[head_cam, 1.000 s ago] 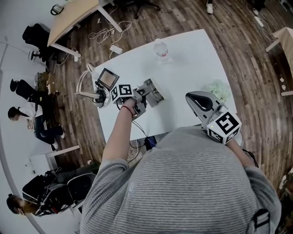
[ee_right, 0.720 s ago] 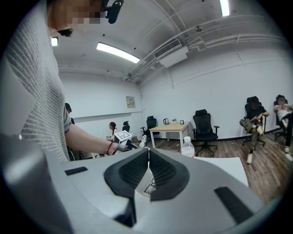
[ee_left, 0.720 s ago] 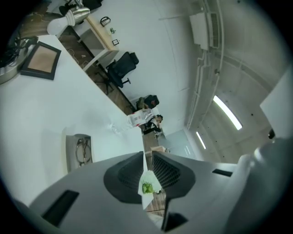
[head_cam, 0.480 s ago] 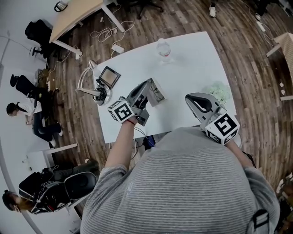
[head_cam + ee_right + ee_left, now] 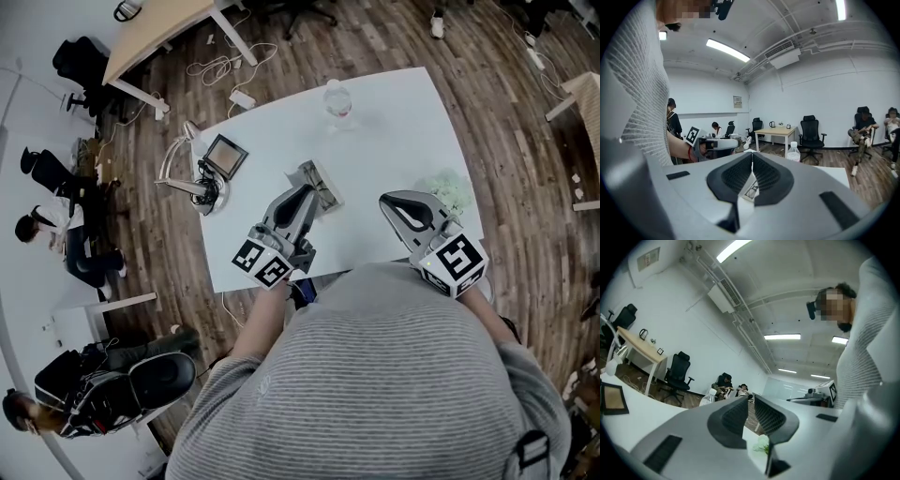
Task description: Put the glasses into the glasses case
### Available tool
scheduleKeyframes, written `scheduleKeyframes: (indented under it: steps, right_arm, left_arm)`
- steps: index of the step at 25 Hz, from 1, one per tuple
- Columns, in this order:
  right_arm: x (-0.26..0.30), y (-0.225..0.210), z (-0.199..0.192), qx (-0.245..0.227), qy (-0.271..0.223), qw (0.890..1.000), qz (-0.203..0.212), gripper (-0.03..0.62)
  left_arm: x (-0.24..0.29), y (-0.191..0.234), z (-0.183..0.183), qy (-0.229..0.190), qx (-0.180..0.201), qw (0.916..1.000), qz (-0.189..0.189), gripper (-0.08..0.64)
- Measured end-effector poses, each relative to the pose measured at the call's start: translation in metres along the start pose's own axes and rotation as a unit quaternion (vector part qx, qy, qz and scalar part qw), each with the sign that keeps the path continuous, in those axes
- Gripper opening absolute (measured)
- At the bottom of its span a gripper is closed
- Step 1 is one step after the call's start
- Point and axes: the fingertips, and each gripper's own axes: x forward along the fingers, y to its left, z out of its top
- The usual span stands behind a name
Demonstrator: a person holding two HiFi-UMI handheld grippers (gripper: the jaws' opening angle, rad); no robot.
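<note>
The glasses case [image 5: 322,184] lies open on the white table [image 5: 375,141]; something dark lies inside it, too small to make out. My left gripper [image 5: 298,196] hangs raised over the table just near the case, pointing level. Its jaws [image 5: 749,399] have just been closing and stand a narrow slit apart with nothing between them. My right gripper [image 5: 387,201] hovers to the right of the case, its jaws [image 5: 752,154] shut and empty. Beyond its tips the case [image 5: 751,190] shows on the table, and the left gripper [image 5: 717,144] floats further left.
A clear water bottle [image 5: 337,99] stands at the table's far edge. A green-and-white bunch [image 5: 448,187] lies at the right edge, near my right gripper. A desk lamp [image 5: 183,178] and a small framed panel [image 5: 225,157] occupy the far left corner. People sit on chairs around the room.
My left gripper has lifted off the case, drawn back toward me and rolled, so its marker cube now sits nearest my body. The right gripper has stayed put.
</note>
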Motion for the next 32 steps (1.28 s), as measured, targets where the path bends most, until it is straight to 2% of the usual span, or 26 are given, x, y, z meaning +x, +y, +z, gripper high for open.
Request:
scheduleKeyframes:
  steps: [2, 6, 9, 16, 19, 27, 32]
  right_arm:
    - [0.001, -0.002, 0.001, -0.012, -0.002, 1.0, 0.001, 0.014]
    - [0.002, 0.006, -0.005, -0.076, 0.024, 0.997, 0.017, 0.014]
    - [0.003, 0.009, -0.008, -0.083, 0.031, 0.996, 0.022, 0.014]
    - [0.011, 0.032, -0.027, -0.096, 0.075, 0.991, 0.059, 0.014]
    - [0.013, 0.031, -0.029, -0.093, 0.066, 0.992, 0.059, 0.014]
    - [0.015, 0.021, -0.023, -0.006, 0.051, 0.998, 0.043, 0.014]
    - [0.015, 0.015, -0.031, 0.007, 0.067, 0.997, 0.025, 0.014]
  left_arm:
    - [0.0, -0.015, 0.009, -0.006, 0.032, 0.9994, -0.006, 0.051]
    - [-0.002, -0.051, 0.016, -0.008, 0.098, 0.9948, -0.025, 0.046]
    - [-0.004, -0.071, 0.013, -0.001, 0.121, 0.9919, -0.038, 0.046]
    - [-0.009, -0.089, 0.002, 0.025, 0.118, 0.9914, -0.049, 0.046]
    - [-0.01, -0.092, 0.005, 0.022, 0.112, 0.9919, -0.057, 0.037]
    - [-0.01, -0.099, -0.008, 0.057, 0.077, 0.9909, -0.095, 0.012]
    - [-0.013, -0.1, -0.017, 0.075, 0.083, 0.9888, -0.099, 0.012]
